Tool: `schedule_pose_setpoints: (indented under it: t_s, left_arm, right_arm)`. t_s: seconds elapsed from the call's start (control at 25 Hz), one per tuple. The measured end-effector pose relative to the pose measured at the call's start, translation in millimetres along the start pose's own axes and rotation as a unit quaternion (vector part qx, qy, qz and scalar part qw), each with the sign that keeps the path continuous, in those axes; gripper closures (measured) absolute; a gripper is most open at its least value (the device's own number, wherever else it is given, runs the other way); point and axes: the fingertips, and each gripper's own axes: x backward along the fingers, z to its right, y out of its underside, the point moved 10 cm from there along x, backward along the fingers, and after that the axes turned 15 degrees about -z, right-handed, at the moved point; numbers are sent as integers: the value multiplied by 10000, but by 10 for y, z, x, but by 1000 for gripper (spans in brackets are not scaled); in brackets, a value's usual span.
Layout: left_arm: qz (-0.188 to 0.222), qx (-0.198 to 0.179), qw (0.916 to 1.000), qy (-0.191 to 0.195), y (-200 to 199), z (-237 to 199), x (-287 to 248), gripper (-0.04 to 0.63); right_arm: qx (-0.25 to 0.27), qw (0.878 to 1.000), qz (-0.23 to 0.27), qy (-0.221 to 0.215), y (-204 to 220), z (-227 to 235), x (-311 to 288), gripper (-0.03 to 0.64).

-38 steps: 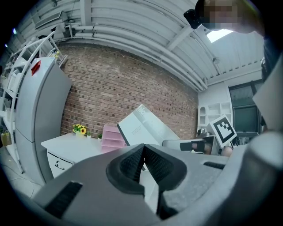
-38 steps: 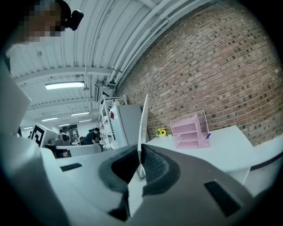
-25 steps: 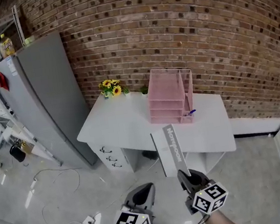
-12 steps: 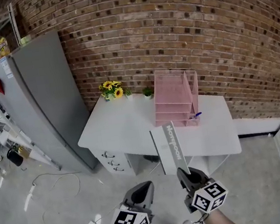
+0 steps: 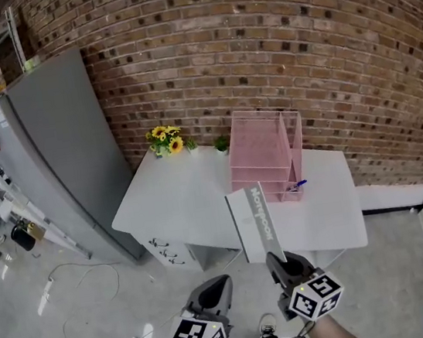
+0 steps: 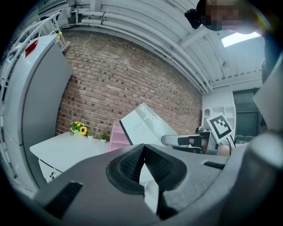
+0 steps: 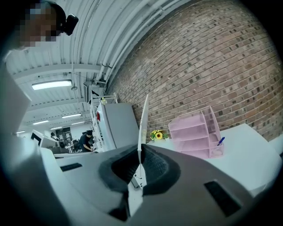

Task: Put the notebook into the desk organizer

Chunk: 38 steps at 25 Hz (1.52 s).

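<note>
My right gripper (image 5: 277,260) pinched the notebook (image 5: 253,223) by its near end, in the air short of the white desk (image 5: 177,200). Its long axis ran up and away toward the pink desk organizer (image 5: 261,157). The cover was pale grey with black lettering running lengthwise. My left gripper (image 5: 216,287) sat pressed together, empty.

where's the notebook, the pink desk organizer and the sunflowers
notebook (image 5: 254,224), head view, middle of its grey cover
pink desk organizer (image 5: 253,141), head view, its mesh side wall
sunflowers (image 5: 165,139), head view, the yellow blooms
</note>
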Motion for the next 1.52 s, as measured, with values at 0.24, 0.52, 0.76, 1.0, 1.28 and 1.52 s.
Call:
schedule_pose_setpoints:
  t_s: [0.24, 0.52, 0.76, 1.0, 1.28, 1.52]
  left_arm:
    - [14, 27, 9999, -149, -234, 38, -548, 591]
    - [-21, 70, 9993, -365, -458, 108, -1108, 591]
    - [21, 33, 9987, -503, -592, 239, -1453, 591]
    - [4, -88, 9987, -508, -699, 335, -1612, 591]
    - [-8, -162, 9990, -417, -783, 389, -1757, 591]
    - [-24, -207, 9996, -184, -833, 329, -1906, 591]
  right_arm:
    - [-63, 9998, -28, -165, -221, 581, -152, 604]
    - [-122, 9992, -55, -376, -465, 1200, -297, 604]
    - [-166, 9984, -73, -542, -560, 1584, -332, 604]
    - [-257, 9980, -2, -586, -616, 1772, -295, 604]
    - [-331, 9979, 113, -536, -658, 1893, -240, 604]
    - [-494, 9980, 164, -360, -675, 1980, -261, 604]
